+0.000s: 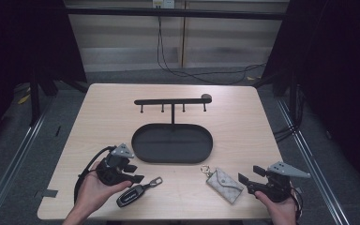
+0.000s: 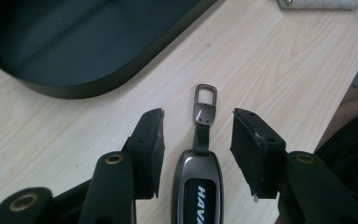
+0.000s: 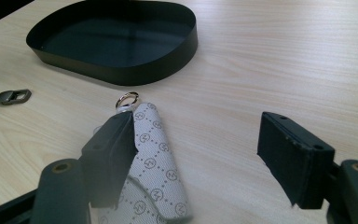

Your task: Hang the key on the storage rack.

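1. Black jaws of the left gripper (image 2: 198,140) rise at the bottom of the left gripper view, part open, with a dark grey car key fob (image 2: 198,186) lying on the surface between them; neither pad touches it, a gap showing on each side.
2. From the fob a short strap runs forward to a metal clasp (image 2: 205,100) that lies just past the jaw tips.
3. Beyond the clasp sits the black oval tray (image 2: 88,86), its wall curving across the upper left of that view, apart from the fob.
4. Seen from the right gripper view, the right gripper (image 3: 200,144) has its jaws standing wide; the left-hand pad overlaps the edge of a patterned key pouch (image 3: 156,163), and whether it touches I cannot tell. The other pad is well apart from it, bare wood between.
5. A silver ring (image 3: 127,100) at the pouch's far end points toward the tray.
6. From the high view, the fob (image 1: 132,195) lies at the near left of the surface (image 1: 243,117) and the pouch (image 1: 225,183) at the near right, each just before its gripper.
7. Rising from the tray's far side is a black hook stand (image 1: 172,101), its bar carrying four small pegs, nothing hanging on them.
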`<state>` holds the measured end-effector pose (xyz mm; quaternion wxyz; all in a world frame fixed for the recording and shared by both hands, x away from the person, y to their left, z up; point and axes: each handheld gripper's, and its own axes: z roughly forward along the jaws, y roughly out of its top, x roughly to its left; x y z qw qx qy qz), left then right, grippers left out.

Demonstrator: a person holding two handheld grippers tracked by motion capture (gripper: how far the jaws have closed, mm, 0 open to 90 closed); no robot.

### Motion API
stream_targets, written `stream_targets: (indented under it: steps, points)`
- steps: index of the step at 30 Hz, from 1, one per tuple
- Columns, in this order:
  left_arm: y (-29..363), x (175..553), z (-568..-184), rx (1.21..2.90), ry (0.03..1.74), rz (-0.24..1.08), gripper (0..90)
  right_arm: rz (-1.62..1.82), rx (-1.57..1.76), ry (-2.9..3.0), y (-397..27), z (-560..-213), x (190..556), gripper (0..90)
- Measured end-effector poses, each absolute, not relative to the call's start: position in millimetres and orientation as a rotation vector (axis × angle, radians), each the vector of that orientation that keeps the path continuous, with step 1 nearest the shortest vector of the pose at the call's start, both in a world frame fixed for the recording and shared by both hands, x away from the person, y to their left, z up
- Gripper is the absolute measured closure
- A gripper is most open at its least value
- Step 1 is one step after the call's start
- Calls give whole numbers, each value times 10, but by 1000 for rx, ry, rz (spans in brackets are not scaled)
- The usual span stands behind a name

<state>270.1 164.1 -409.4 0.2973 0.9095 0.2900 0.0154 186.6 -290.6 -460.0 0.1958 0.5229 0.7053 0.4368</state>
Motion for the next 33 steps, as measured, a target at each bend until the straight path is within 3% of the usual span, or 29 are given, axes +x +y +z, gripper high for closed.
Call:
stream_targets:
  steps: [21, 24, 26, 33]
  points:
    - [1389, 2892, -4086, 2586, 735, -19, 565, 1230, 1475, 1982, -2906, -4604, 1874, 231]
    - [1360, 2906, -4085, 2602, 747, -29, 532, 1229, 1470, 1982, -2904, -4602, 1870, 215]
    - [1341, 2910, -4091, 2607, 759, -49, 460, 1236, 1462, 1981, -2898, -4596, 1864, 202]
    - [1254, 2924, -4112, 2659, 754, -51, 415, 1232, 1457, 1971, -2896, -4593, 1859, 207]
